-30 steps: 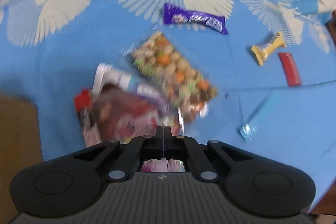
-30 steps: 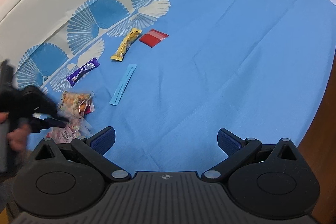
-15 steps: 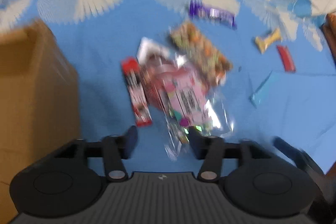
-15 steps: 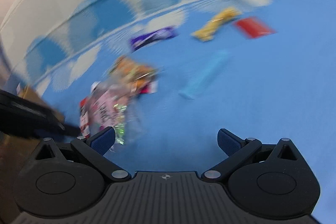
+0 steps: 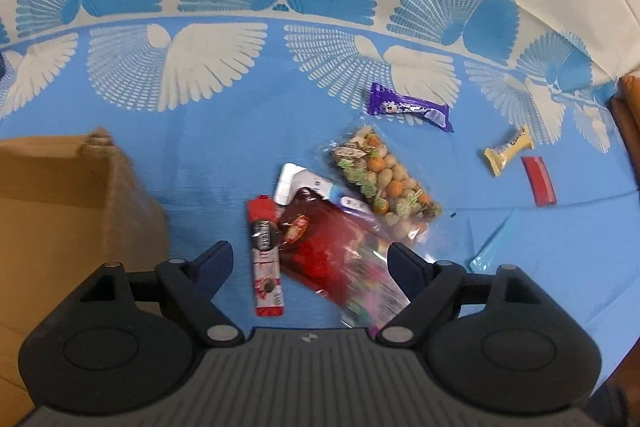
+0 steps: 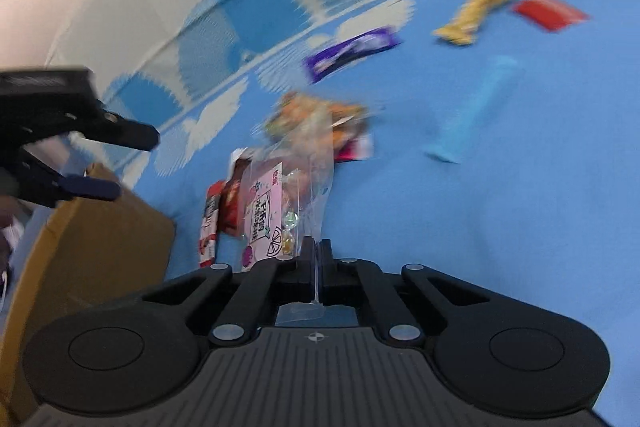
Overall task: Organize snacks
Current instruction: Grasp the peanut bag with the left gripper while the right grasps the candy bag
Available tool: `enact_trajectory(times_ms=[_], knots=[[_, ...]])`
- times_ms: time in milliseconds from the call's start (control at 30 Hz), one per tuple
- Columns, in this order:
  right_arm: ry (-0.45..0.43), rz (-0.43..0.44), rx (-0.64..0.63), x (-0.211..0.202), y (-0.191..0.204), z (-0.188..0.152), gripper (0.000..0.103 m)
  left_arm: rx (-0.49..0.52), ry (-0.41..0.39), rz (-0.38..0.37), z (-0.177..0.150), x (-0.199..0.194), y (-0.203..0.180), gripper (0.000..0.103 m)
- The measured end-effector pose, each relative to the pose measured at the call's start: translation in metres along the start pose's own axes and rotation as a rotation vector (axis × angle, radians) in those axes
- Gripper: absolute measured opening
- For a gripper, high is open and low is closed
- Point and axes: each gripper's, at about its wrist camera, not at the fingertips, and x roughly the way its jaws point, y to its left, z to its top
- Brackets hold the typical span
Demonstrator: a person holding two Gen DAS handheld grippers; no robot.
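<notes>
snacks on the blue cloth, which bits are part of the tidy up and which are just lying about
Part of the job:
- clear candy bag, pinched in the right gripper
- nut mix bag
- dark red pouch
- red bar
- purple bar
- yellow bar
- red packet
- light blue stick
- cardboard box
- left gripper, jaws just opened, holding nothing

Just lying about:
- patterned cloth
- orange cushion

Black grippers, blue fingers (image 5: 218, 259), silver screws.
</notes>
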Motion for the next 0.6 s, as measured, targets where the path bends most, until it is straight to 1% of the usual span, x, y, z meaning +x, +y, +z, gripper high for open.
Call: enact_trajectory(times_ms=[100,167,233,267,300,333,367,400,433,467,500,567,600], knots=[[-0.059,-0.107,0.055,-0.048,-0.028,-0.009,0.001,0.016,0.022,-0.030,0.010,0.020,-0.016,0.088],[-0.090,-0.200,0.074,-0.075,-0.047,-0.014,0.001,0.021,0.046,-0.047,0.021,0.040,-0.032,0.091],[-0.113,-0.267,0.117,-0.091,-0.058,-0.017,0.003,0.032,0.093,-0.050,0.033,0.066,-0.049,0.091],[-0.120,-0.318,0.154,-0.096,-0.063,-0.016,0.011,0.030,0.113,-0.040,0.039,0.078,-0.056,0.091],[-0.127,-0.337,0.181,-0.100,-0.068,-0.017,0.014,0.025,0.129,-0.034,0.044,0.090,-0.061,0.091],[-0.128,-0.344,0.213,-0.101,-0.072,-0.016,0.026,0.018,0.145,-0.026,0.048,0.103,-0.065,0.091],[-0.127,-0.336,0.237,-0.100,-0.074,-0.015,0.049,0.018,0.161,-0.016,0.050,0.113,-0.067,0.091],[-0.127,-0.319,0.257,-0.099,-0.076,-0.013,0.060,0.015,0.178,0.003,0.052,0.122,-0.068,0.091],[-0.130,-0.304,0.260,-0.098,-0.074,-0.010,0.075,0.007,0.193,0.029,0.052,0.131,-0.069,0.092],[-0.138,-0.299,0.244,-0.095,-0.070,-0.006,0.080,0.004,0.193,0.028,0.052,0.136,-0.069,0.097],[-0.146,-0.301,0.212,-0.091,-0.063,-0.002,0.082,-0.001,0.193,0.027,0.053,0.139,-0.068,0.101],[-0.137,-0.342,0.115,-0.078,-0.047,0.006,0.091,-0.005,0.191,0.045,0.053,0.143,-0.069,0.103],[-0.129,-0.361,0.075,-0.071,-0.041,0.010,0.092,-0.005,0.195,0.052,0.054,0.146,-0.070,0.103]])
